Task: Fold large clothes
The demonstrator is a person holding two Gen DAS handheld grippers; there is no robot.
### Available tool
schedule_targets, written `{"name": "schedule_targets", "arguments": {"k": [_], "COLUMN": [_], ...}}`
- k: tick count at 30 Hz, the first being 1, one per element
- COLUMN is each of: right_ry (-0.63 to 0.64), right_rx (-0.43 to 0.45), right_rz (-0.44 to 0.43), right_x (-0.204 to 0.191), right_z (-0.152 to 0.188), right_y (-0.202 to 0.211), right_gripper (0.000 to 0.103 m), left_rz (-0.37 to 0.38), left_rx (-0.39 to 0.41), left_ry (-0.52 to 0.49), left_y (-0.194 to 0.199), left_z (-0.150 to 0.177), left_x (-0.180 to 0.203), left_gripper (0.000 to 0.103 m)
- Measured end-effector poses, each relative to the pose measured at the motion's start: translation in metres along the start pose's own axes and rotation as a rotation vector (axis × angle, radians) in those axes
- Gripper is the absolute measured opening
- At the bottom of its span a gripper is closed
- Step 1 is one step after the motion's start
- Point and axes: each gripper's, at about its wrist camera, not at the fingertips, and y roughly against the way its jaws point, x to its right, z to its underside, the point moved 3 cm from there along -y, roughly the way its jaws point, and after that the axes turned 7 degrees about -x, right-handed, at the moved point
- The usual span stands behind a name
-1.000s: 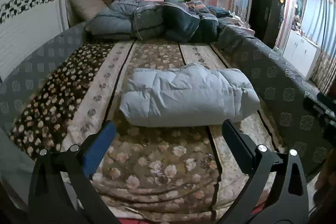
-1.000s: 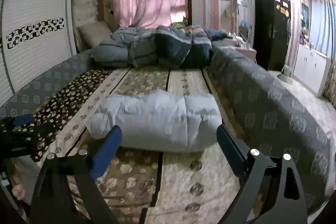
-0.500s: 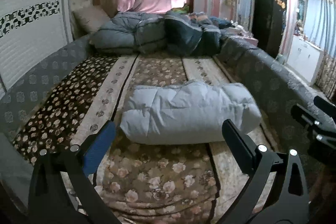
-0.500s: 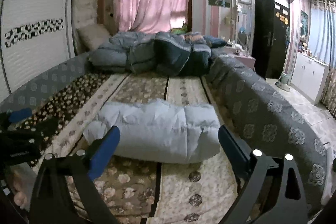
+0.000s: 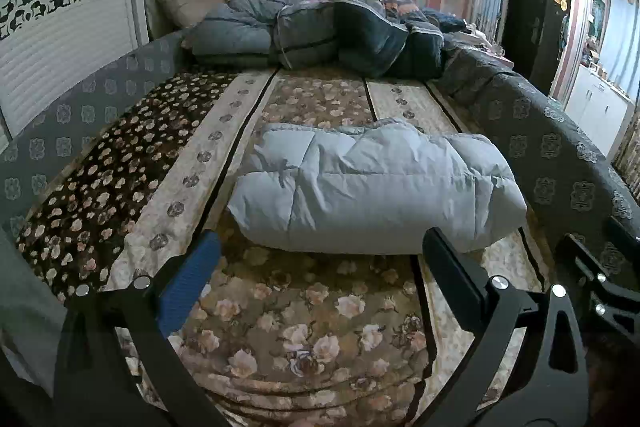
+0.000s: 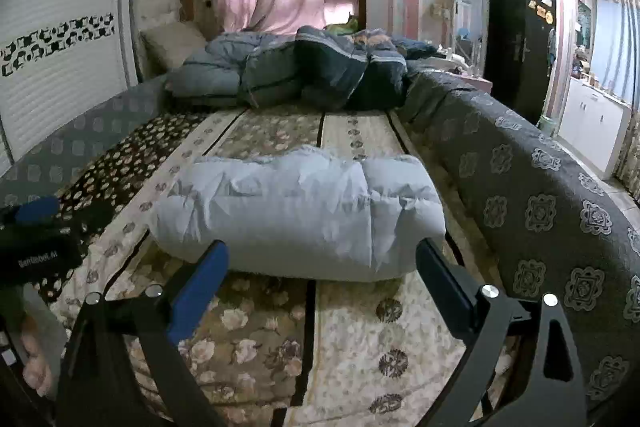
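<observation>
Floral bedding (image 5: 280, 307) covered the bed where both tools hovered: left hand-held gripper (image 5: 316, 267) and right hand-held gripper (image 6: 320, 271), jaws spread, empty. Just beyond lay the folded pale-blue padded coat (image 5: 372, 191), likely light, soft, springy; best pinched at an edge.

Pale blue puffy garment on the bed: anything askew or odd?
Nothing stands out. The pale blue puffy garment lies folded into a compact bundle on the floral bedspread, wrinkled but intact. Both grippers, left and right, are open, short of it and empty. The rumpled dark quilts at the far end are just piled bedding.
</observation>
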Motion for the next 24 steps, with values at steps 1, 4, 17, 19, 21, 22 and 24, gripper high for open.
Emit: {"name": "schedule_targets", "arguments": {"k": [1,4,17,19,21,22,24], "right_ry": [-0.005,-0.022,-0.003,-0.002,0.001,0.002,0.003], "right_rx": [0.009,0.034,0.078,0.086,0.091,0.1,0.11], "right_rz": [0.0,0.004,0.018,0.02,0.026,0.028,0.029], "right_x": [0.001,0.004,-0.008,-0.008,-0.008,-0.008,-0.008], "right_z": [-0.002,-0.003,-0.001,-0.001,-0.002,-0.002,-0.002], "right_y": [0.001,0.001,-0.002,0.0,0.001,0.002,0.004], "right_gripper": [0.095,0.095,0.095,0.095,0.095,0.095,0.095], "left_rz": [-0.005,-0.008,-0.031,-0.036,-0.04,-0.045,-0.066], "left_rx": [0.005,0.017,0.073,0.09,0.104,0.115,0.144], "left_ry": [-0.005,-0.017,-0.013,-0.013,-0.016,-0.019,-0.028], "left_y": [-0.001,-0.004,-0.004,-0.001,0.001,0.003,0.008], "left_z": [0.0,0.0,-0.002,-0.002,-0.002,-0.002,-0.002], "left_x": [0.001,0.001,-0.002,-0.003,-0.003,-0.002,0.0], "left_gripper": [0.1,0.1,0.1,0.1,0.1,0.1,0.1]}}
